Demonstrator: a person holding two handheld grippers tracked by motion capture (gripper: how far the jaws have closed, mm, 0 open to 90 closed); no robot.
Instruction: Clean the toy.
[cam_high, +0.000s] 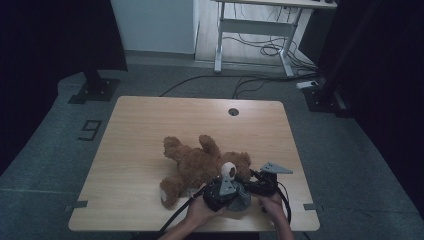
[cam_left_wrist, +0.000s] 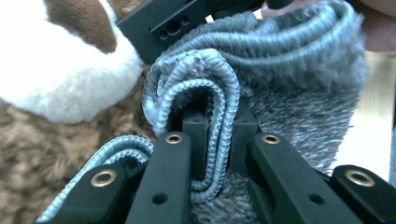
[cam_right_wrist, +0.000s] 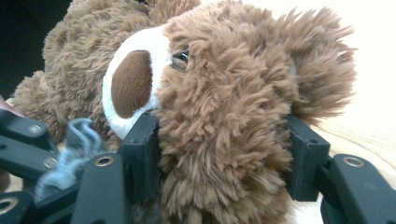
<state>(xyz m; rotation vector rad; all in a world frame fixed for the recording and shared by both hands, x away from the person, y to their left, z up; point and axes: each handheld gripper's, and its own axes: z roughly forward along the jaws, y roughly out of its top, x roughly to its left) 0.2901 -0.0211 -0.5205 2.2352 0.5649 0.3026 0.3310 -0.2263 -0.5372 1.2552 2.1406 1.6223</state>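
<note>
Both hands sit at the table's (cam_high: 130, 210) six o'clock edge. Left gripper (cam_left_wrist: 212, 135) pinches a fold of a grey knitted garment (cam_left_wrist: 299, 93) tight. Right gripper (cam_right_wrist: 224, 158) clamps the teddy bear's (cam_high: 200, 165) head between half-spread jaws. Lying near the table's centre, the bear has bare wood from nine through three o'clock around it.

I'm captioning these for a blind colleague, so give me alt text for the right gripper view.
The right gripper clamps its two black jaws on either side of the brown teddy bear's head, with its white muzzle and brown nose at left. A bit of grey knitted fabric shows at lower left, and the pale wooden table lies behind.
</note>
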